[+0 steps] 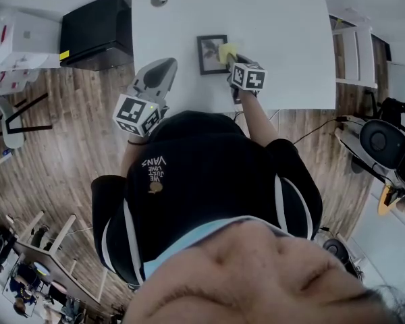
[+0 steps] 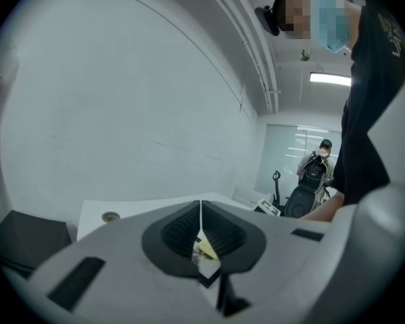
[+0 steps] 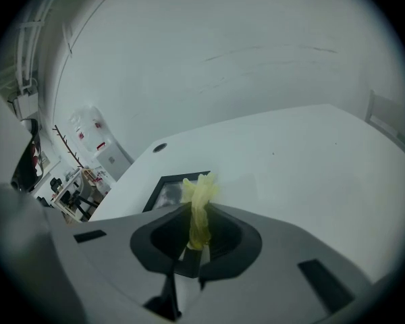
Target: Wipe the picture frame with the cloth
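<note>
On white table, right gripper jaws pinching cloth at picture frame, left gripper jaws seemingly together

Right hand-held gripper holds yellow cloth on picture frame (flat on table); left hand-held gripper apart.

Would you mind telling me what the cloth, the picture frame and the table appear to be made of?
Cloth: soft yellow fabric, matte; it bunches into folds where it is pinched.
Picture frame: dark rigid border, wood or plastic, unclear; the pane reflects faintly, so probably glass or acrylic.
Table: smooth, uniform white top, likely laminate or painted board.
</note>
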Motion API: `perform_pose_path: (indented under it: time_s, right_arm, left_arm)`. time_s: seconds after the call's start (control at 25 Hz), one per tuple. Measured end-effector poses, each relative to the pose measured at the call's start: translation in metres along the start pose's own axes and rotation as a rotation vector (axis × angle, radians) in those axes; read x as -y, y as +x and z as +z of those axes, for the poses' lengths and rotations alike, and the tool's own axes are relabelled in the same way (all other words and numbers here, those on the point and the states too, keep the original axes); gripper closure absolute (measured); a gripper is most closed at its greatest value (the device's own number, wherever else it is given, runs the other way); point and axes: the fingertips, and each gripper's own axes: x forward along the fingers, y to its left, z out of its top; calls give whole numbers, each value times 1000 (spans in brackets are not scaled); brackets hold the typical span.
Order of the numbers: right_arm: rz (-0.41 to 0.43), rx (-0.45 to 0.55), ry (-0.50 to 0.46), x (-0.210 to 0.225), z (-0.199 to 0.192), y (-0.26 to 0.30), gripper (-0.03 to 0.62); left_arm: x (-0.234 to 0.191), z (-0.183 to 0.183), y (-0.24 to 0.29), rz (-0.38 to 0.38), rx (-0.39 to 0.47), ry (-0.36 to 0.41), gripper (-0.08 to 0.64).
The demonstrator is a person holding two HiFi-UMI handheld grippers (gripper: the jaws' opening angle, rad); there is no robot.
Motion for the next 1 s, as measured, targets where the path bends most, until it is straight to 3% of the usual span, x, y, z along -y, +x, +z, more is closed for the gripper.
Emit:
perform_pose_path:
  time_s: [0.48, 1.0]
  right_arm:
    - [-29, 31, 28, 19, 5, -14, 546]
    - [129, 54, 36, -42, 1, -16, 546]
  left_arm:
    - [9, 1, 10, -28, -6, 8, 541]
    - [7, -3, 0, -7, -11, 2, 541]
